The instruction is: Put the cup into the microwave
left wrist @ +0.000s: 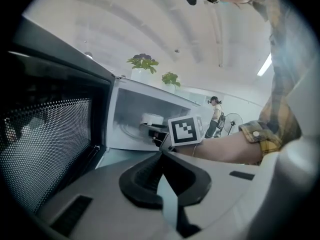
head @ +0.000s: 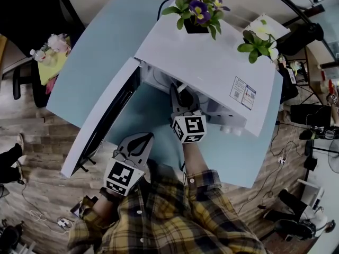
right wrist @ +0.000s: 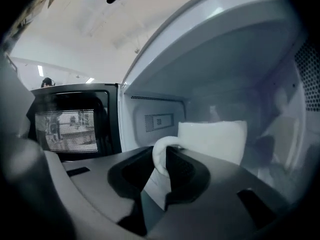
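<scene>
A white microwave [head: 212, 62] stands on a light blue table [head: 90, 62], its door [head: 100, 126] swung wide open to the left. My right gripper [head: 183, 107] reaches into the cavity. In the right gripper view a white cup [right wrist: 212, 139] stands upright inside, under the cavity ceiling [right wrist: 240, 49]. My right gripper [right wrist: 161, 169] is shut on the cup's curved handle [right wrist: 159, 156]. In the left gripper view the cup [left wrist: 151, 119] shows inside the cavity beyond the right gripper's marker cube [left wrist: 185, 130]. My left gripper [head: 139, 142] hangs in front of the microwave, its jaws [left wrist: 162, 156] shut on nothing.
Two potted plants [head: 197, 9] [head: 259, 41] sit on top of the microwave. The open door's mesh window [left wrist: 45, 149] fills the left of the left gripper view. A person [left wrist: 216, 116] and a fan [left wrist: 232, 121] stand far off. Cables and chairs lie on the wooden floor [head: 32, 194].
</scene>
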